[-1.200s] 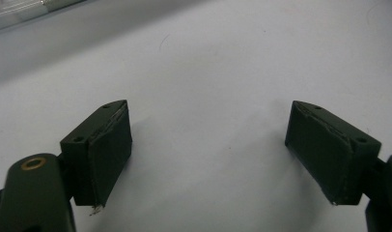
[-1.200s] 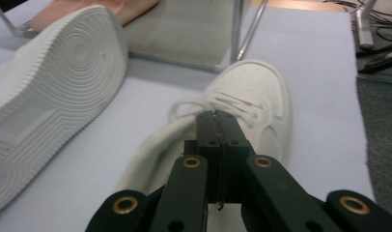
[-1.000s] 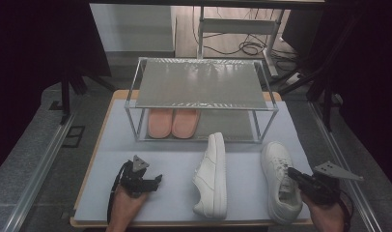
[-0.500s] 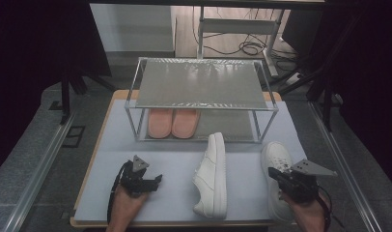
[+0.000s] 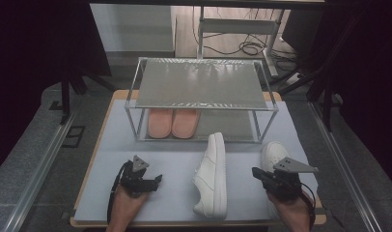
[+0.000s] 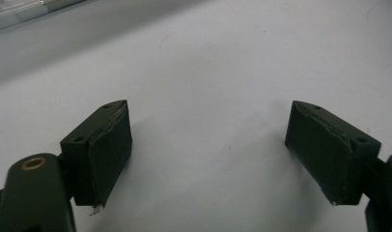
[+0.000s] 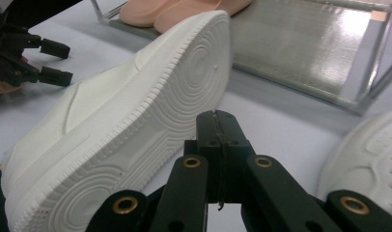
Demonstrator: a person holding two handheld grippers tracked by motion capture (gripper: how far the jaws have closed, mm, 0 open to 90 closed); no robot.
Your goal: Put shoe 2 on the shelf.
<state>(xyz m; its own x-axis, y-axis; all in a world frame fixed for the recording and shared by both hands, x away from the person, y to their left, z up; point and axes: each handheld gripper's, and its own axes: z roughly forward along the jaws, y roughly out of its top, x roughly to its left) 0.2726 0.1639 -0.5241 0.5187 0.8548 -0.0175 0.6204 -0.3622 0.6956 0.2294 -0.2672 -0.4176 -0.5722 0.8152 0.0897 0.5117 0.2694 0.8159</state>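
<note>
A white sneaker [image 5: 212,176] lies on its side mid-table, its ribbed sole [image 7: 126,121] facing my right gripper. A second white sneaker [image 5: 273,153] stands upright at the right; its toe [image 7: 368,154] shows in the right gripper view. My right gripper [image 5: 257,172] sits between the two shoes, jaws pointing left, shut [image 7: 218,118] with nothing in them and a short way off the sole. My left gripper [image 5: 153,182] rests on the mat at the front left, open [image 6: 208,145] and empty; it is also seen from the right gripper [image 7: 59,62].
A two-level metal rack [image 5: 201,82] stands at the back of the pale mat [image 5: 184,154]. A pair of pink slippers [image 5: 174,123] sits on the left half of its lower shelf [image 7: 300,43]. Table edges run close at left, right and front.
My right gripper has slid left, off the upright sneaker and toward the sole of the one on its side. The left gripper and both shoes have stayed put.
</note>
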